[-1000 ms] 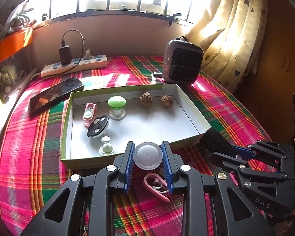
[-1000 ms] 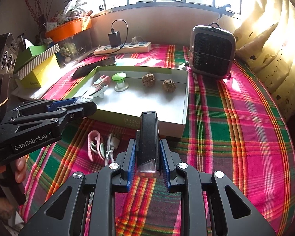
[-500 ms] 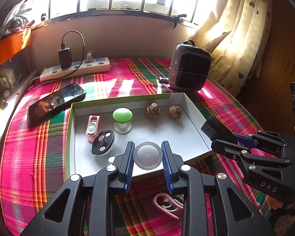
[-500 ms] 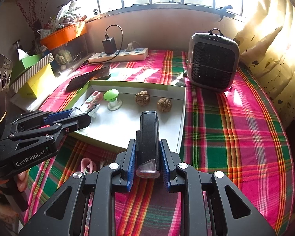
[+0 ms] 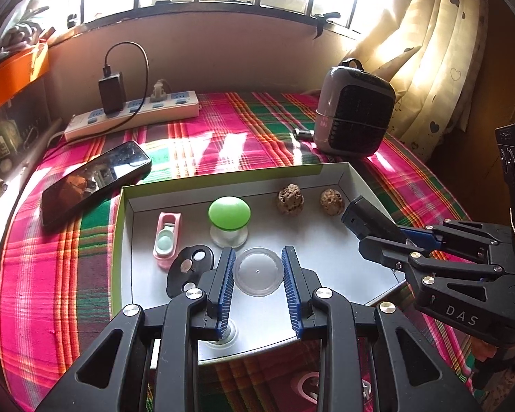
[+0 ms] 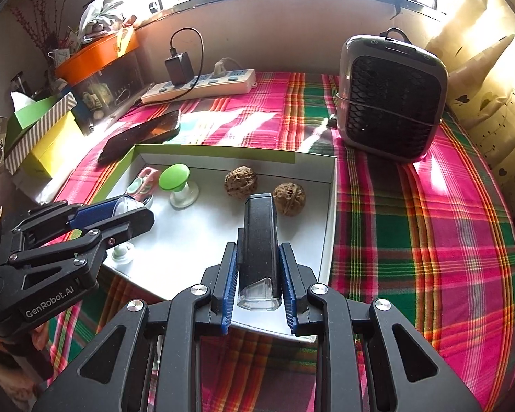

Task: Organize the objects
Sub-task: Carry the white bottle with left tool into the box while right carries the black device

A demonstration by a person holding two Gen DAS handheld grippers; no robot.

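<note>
My left gripper (image 5: 257, 271) is shut on a clear round lid (image 5: 257, 272), held over the near part of the white tray (image 5: 223, 176). My right gripper (image 6: 259, 274) is shut on a long black device with a clear end (image 6: 259, 240), hanging over the tray's near right side (image 6: 331, 206). In the tray lie two brown walnuts (image 5: 290, 199) (image 5: 332, 201), a green-capped suction knob (image 5: 229, 214), a pink clip-like case (image 5: 167, 237) and a black oval piece (image 5: 189, 267). In the left wrist view the right gripper (image 5: 405, 240) comes in from the right; the left gripper (image 6: 120, 211) shows at the left of the right wrist view.
A phone (image 5: 92, 180) lies left of the tray on the plaid cloth (image 6: 412, 240). Behind are a power strip with a charger (image 5: 134, 111) and a small grey heater (image 6: 391, 99). Boxes and an orange tub (image 6: 96, 55) crowd the left. A pink item (image 5: 305, 382) lies before the tray.
Both grippers have moved forward from in front of the tray to over it, each keeping its hold. The pink item on the cloth has slid under the left gripper.
</note>
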